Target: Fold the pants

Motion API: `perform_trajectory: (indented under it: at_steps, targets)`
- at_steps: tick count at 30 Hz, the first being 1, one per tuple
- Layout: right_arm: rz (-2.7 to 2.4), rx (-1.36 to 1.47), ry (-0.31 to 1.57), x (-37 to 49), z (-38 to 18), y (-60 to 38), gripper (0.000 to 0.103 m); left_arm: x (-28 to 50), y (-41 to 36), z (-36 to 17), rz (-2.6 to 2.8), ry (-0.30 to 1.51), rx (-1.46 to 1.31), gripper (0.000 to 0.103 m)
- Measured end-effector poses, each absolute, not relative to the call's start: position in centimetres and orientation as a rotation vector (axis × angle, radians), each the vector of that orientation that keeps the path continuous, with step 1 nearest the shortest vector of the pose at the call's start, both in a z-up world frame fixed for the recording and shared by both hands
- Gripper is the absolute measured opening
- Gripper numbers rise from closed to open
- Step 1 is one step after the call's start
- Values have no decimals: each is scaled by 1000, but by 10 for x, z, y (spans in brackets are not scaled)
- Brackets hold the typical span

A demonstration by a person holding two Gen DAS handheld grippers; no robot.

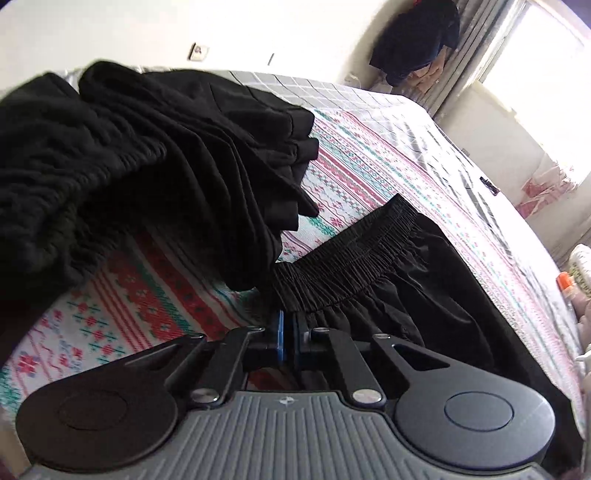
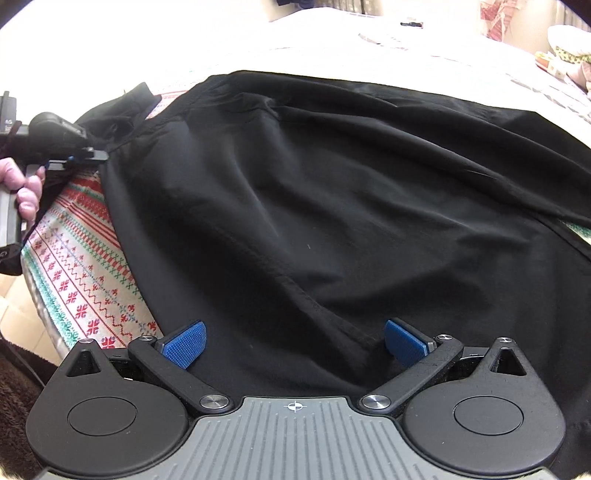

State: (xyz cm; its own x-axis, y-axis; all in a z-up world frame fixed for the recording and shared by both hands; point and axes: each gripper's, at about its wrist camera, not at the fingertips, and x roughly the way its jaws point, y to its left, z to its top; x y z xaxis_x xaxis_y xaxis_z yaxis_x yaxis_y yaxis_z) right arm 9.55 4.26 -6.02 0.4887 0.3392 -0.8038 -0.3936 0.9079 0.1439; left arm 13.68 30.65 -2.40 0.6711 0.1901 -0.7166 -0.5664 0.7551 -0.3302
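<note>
Black pants lay spread on the bed; the left gripper pinched their waistband, while the right gripper gaped over a seam ahead. Pulling with one gripper could probably drag and bunch the slack cloth, skewing the fold.

Bed with red-green patterned cover fills most of view. White wall behind, wall socket. Bright window at right, overexposed. Dark clothes hanging in corner.

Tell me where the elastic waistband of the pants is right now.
In the left wrist view, the elastic waistband runs diagonally just ahead of the shut left gripper, which pinches the pants beside it, on the patterned bedspread and right of the dark clothes pile.
</note>
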Motion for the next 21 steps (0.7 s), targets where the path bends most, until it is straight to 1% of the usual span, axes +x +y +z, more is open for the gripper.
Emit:
perform_trajectory:
  at_steps: [7,13,15,16,17,18,19,20,21]
  targets:
    - [385,-23,927,84,-46,13,103,120,288,-6,647,704,-344,25]
    - [335,-13,892,68,-34,-25,103,110,287,-23,597,829,-235,26]
    - [321,1,868,62,-27,-42,103,98,279,-25,555,839,-193,40]
    - [313,8,855,58,-23,-52,103,93,273,-23,531,835,-172,59]
    - [303,13,843,55,-20,-59,103,85,263,-21,507,821,-145,72]
    - [288,15,832,52,-17,-67,103,81,253,-18,482,800,-114,77]
    - [269,15,823,49,-15,-75,103,78,242,-16,459,786,-81,86]
    - [242,11,817,48,-13,-85,103,74,230,-15,430,775,-51,90]
    - [211,4,816,45,-10,-94,103,72,219,-15,394,766,-32,90]
